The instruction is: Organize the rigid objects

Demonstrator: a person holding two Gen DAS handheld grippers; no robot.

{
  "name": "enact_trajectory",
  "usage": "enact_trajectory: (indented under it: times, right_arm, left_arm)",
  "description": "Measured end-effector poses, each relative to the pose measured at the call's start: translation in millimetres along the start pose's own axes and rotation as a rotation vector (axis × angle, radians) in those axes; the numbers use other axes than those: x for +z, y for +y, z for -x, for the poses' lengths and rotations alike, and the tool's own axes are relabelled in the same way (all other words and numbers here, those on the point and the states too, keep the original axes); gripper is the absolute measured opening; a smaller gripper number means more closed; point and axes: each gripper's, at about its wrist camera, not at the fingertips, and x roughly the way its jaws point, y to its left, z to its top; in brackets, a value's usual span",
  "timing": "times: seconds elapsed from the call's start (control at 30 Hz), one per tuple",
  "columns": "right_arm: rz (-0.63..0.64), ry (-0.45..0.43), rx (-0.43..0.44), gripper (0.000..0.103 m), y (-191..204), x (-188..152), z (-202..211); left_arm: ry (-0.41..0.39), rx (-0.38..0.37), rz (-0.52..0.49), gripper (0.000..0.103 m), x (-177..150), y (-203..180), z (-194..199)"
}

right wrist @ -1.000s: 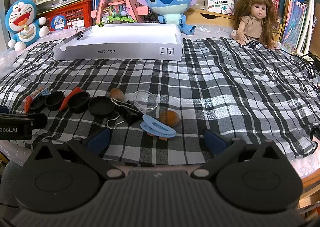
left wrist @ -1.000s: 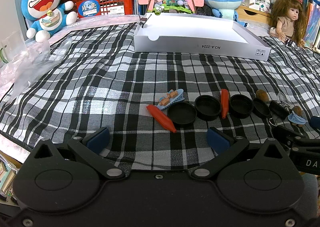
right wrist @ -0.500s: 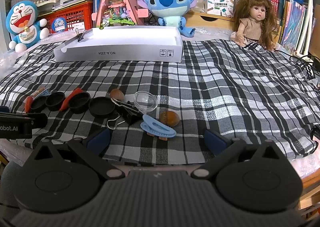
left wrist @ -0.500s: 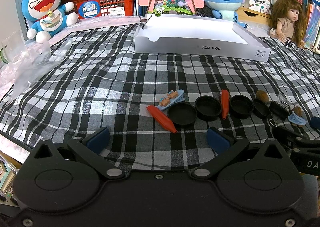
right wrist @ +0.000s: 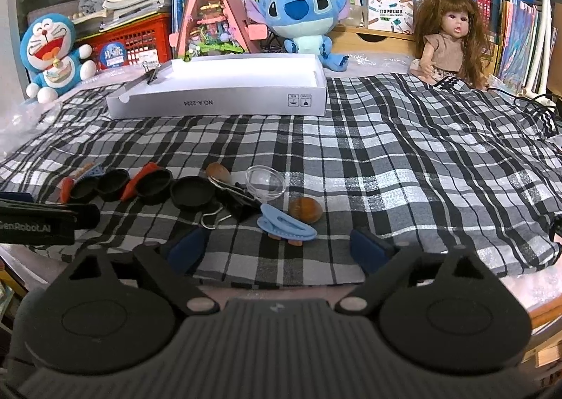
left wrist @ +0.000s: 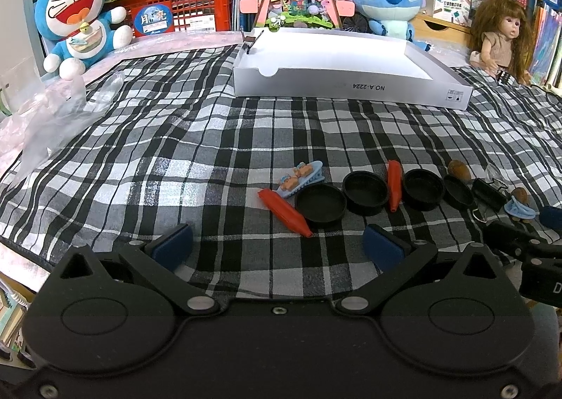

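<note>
Two grippers hang low over the near edge of a checked cloth (left wrist: 196, 139), both pointing forward and down toward the far shelves. The left gripper (left wrist: 277, 246) has its blue pads spread wide with only cloth between them. The right gripper (right wrist: 277, 246) is also spread, its jaws having just closed in a little, and it grips nothing; a blue clip (right wrist: 286, 227) lies on the cloth just ahead of its pads, with a brown nut (right wrist: 305, 209) touching or just behind the clip.

Small rigid things lie in a row across the front of the cloth: four black lids (left wrist: 320, 205), two red cones (left wrist: 284, 211), a bear hair clip (left wrist: 301, 178), a black binder clip (right wrist: 237, 200) and a clear dome (right wrist: 265, 182). The white box (left wrist: 347, 88) sits well behind them, open-topped, with a wide band of bare cloth between the row and its front wall. To the right of the row the cloth is free out to its hanging edge.
</note>
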Motion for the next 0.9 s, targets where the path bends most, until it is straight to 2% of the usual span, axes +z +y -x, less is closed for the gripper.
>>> enact_trajectory:
  times: [0.13,0.5,0.63,0.7,0.9]
  right_arm:
    - [-0.008,-0.014,0.023,0.086,0,0,3]
    - [-0.024,-0.058,0.026,0.075,0,1,10]
    - [-0.045,-0.057,0.019,0.072,-3,4,8]
    - [-0.057,-0.051,0.018,0.07,-4,6,5]
    - [-0.051,-0.034,0.021,0.062,-3,5,-1]
  left_arm:
    - [-0.017,-0.011,-0.004,0.096,0,4,4]
    - [-0.077,-0.04,0.036,0.063,-2,18,9]
    - [-0.094,-0.045,0.039,0.054,0,21,9]
    - [-0.095,-0.052,0.037,0.046,-1,21,8]
    - [-0.12,-0.073,0.004,0.045,-6,17,9]
